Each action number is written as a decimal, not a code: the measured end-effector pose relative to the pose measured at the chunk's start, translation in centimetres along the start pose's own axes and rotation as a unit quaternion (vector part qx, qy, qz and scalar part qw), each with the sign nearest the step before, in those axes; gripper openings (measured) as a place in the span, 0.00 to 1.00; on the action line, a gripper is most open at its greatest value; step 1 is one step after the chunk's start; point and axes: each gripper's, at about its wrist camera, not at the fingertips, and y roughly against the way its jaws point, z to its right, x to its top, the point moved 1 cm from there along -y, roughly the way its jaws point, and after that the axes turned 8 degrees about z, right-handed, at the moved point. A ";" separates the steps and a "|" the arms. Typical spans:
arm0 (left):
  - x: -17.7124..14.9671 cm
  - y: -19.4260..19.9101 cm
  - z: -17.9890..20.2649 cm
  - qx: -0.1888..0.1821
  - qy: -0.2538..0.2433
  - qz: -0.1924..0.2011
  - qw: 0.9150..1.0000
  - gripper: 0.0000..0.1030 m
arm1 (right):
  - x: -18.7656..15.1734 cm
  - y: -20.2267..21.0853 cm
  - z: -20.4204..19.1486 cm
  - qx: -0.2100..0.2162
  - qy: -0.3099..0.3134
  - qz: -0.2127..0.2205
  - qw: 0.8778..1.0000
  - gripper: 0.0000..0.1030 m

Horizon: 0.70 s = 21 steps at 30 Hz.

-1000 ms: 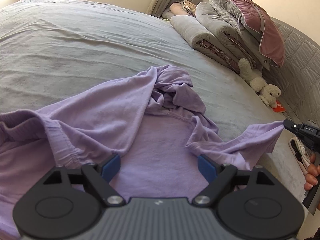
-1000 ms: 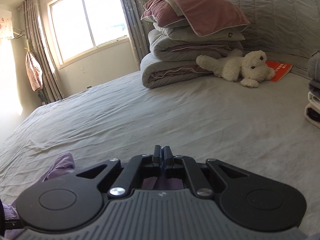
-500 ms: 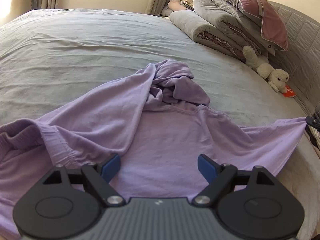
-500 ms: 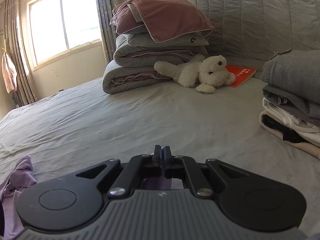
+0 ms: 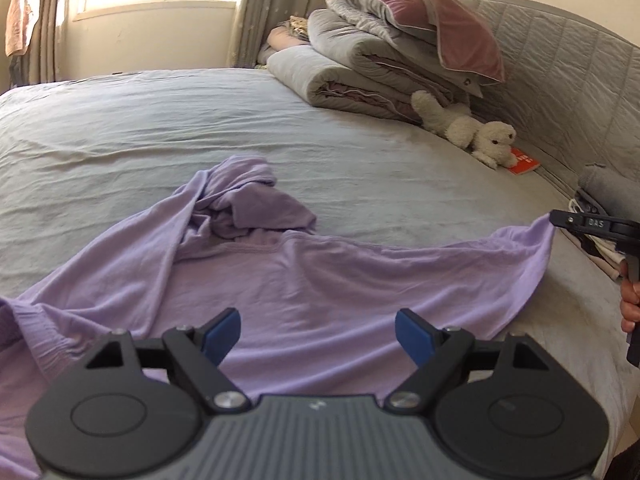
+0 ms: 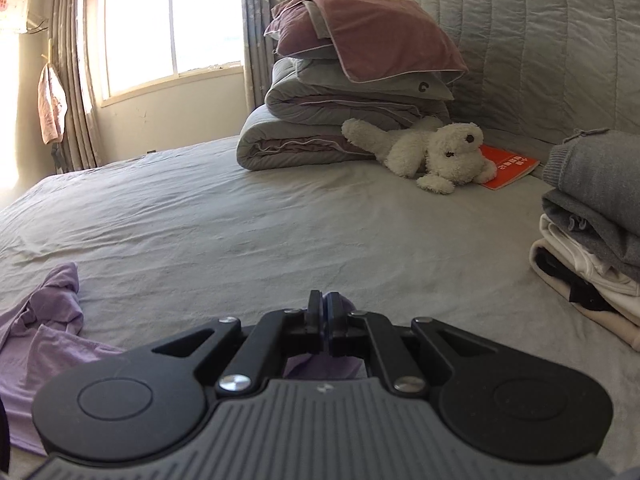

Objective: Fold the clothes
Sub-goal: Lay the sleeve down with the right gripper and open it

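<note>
The right gripper (image 6: 323,307) had its jaws clamped on the lavender shirt's (image 5: 304,280) corner. The left gripper (image 5: 318,330) hovered over the shirt, jaws wide apart.

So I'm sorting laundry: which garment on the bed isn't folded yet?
The purple shirt, spread rumpled across the sheet, one corner pinched by the right gripper. The grey, white and black clothes are stacked folded.

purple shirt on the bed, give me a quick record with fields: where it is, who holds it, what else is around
garment: crumpled lilac cotton shirt, spread on the grey bed sheet
right gripper: shut on the shirt's corner, pulling it out to the side
left gripper: open above the shirt, blue fingers holding nothing
far sleeve: bunched and twisted
folded pile: grey and white clothes at the bed's right edge
near headboard: white plush dog, orange book, stacked grey quilts
</note>
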 end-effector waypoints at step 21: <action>-0.8 -1.5 0.9 -0.021 0.018 -0.013 1.000 0.83 | -1.7 0.7 -3.4 0.183 -0.013 -0.098 0.978 0.40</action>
